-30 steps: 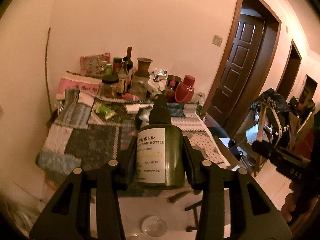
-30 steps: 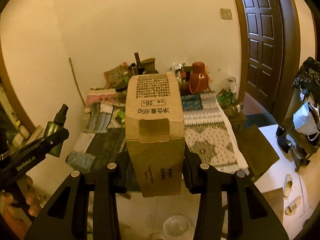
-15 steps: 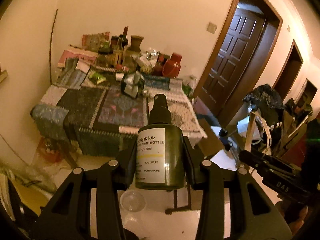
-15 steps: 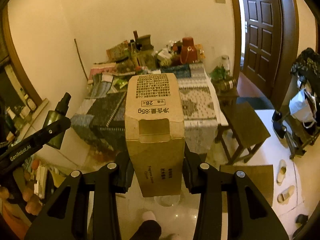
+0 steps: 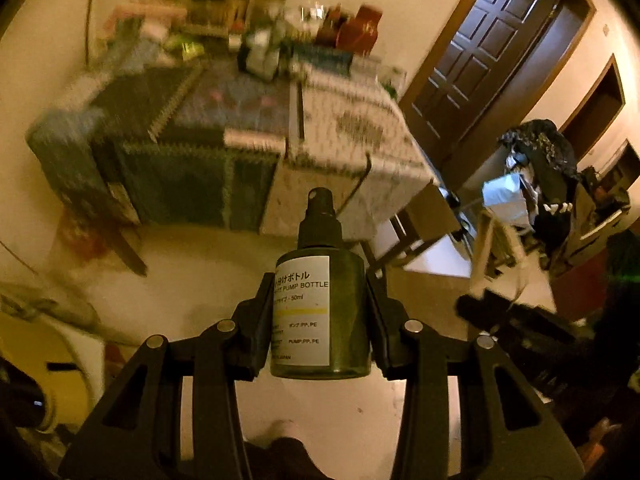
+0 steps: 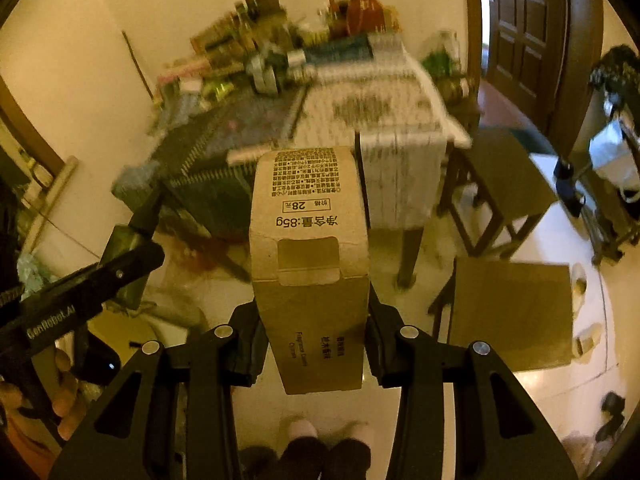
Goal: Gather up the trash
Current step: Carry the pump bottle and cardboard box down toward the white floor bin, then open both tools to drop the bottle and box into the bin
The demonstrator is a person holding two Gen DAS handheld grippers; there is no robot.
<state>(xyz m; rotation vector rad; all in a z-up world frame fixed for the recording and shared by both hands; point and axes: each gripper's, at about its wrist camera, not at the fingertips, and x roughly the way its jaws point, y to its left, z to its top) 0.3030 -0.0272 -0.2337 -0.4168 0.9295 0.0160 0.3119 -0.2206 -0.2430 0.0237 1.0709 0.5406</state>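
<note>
Left tongs (image 5: 320, 308) clenched on green pump bottle (image 5: 320, 312). Right tongs (image 6: 312, 320) clenched on cardboard box (image 6: 310, 248). Right view alone shows slippers (image 6: 578, 276) far right; blurred bench (image 6: 372, 104) beyond.

Matte black gripper frames with silver screws

Each hand-held gripper, left (image 5: 320, 312) and right (image 6: 312, 320), has two angular black arms with triangular cut-outs and round silver screw heads at the joints. Seen from the right wrist, the left one's side bears pale "GenRobot.AI" lettering, with bare fingers (image 6: 66, 396) wrapped around it.
</note>
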